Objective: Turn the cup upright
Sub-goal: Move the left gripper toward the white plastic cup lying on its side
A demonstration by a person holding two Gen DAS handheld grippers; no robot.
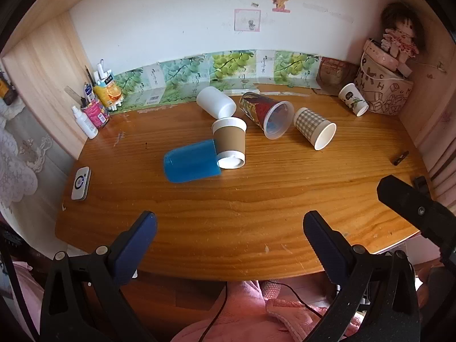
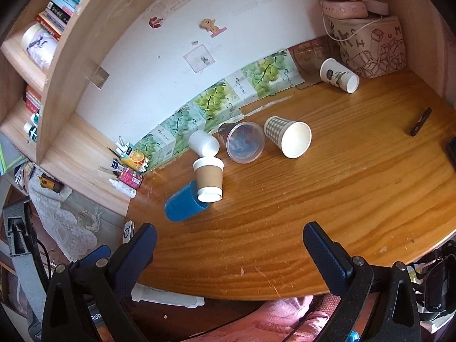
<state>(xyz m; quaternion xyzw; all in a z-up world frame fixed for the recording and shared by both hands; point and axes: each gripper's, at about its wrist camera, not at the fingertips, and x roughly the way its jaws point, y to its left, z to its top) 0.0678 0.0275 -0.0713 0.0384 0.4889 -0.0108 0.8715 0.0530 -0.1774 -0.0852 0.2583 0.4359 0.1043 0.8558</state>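
While both tools hovered over the near edge of the tabletop (image 1: pixel 228 199), neither had hold of anything: the left tool (image 1: pixel 229 222) and the right tool (image 2: pixel 229 233) each stood spread wide, empty. All six cups lay tipped over. In the left view the blue cup (image 1: pixel 189 161) rested at about ten o'clock from the centre, touching the brown-sleeved cup (image 1: pixel 229 142); the white cup (image 1: pixel 215 102) and the clear printed cup (image 1: pixel 268 114) lay at twelve, the checked cup (image 1: pixel 313 128) at one, the leaf-print cup (image 1: pixel 353 99) far off at two. These looked light and thin-walled, likely to roll or crush under a hard squeeze. A gentle pinch across the body near the rim seemed the safest hold, probably starting with the checked cup, which lay apart.
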